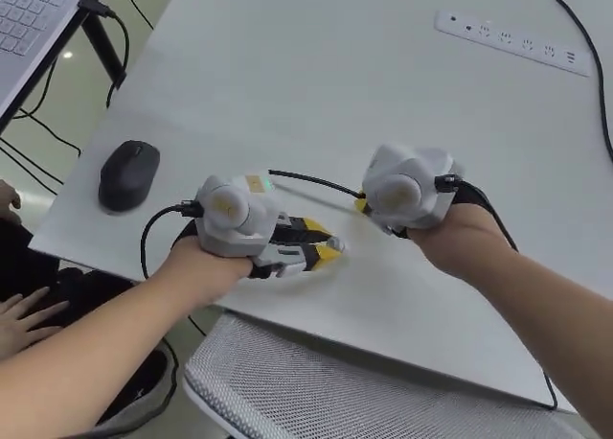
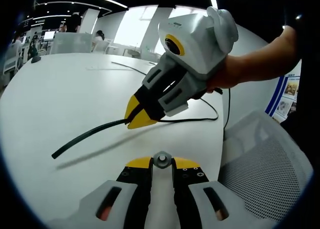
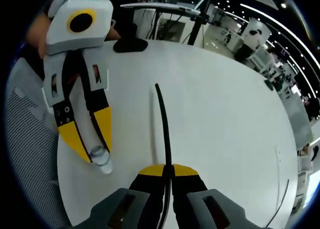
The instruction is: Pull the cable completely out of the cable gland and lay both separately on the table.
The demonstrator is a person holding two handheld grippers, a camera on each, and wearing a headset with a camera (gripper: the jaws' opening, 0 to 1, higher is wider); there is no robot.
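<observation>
Cable (image 3: 162,129): thin, black and nearly straight, pinched at one end in your right tool (image 3: 167,170), whose yellow tips are closed on it. From there it runs out over the desk (image 1: 287,75) to a cut free end and throws a shadow beside itself; whether that end touches the desk is not clear. In the left gripper view the same cable (image 2: 90,134) leaves the right tool (image 2: 137,118) and reaches left.

The cable gland (image 2: 161,159) is apart from the cable, a small pale round piece with a grey end. It is clamped between the narrow yellow tips of your left tool (image 2: 161,165). In the right gripper view the gland (image 3: 101,159) sticks out past those tips, just above the desk.

Both tools sit close to the near edge of the desk, with a mesh chair (image 1: 316,391) below it. A black mouse (image 1: 127,173) lies by the left edge, near your left hand (image 1: 206,262). Beyond the tools you have a broad bare stretch of white desk. A power strip (image 1: 512,44) lies well apart at the far right, and a laptop (image 1: 34,12) is off the far left corner.
</observation>
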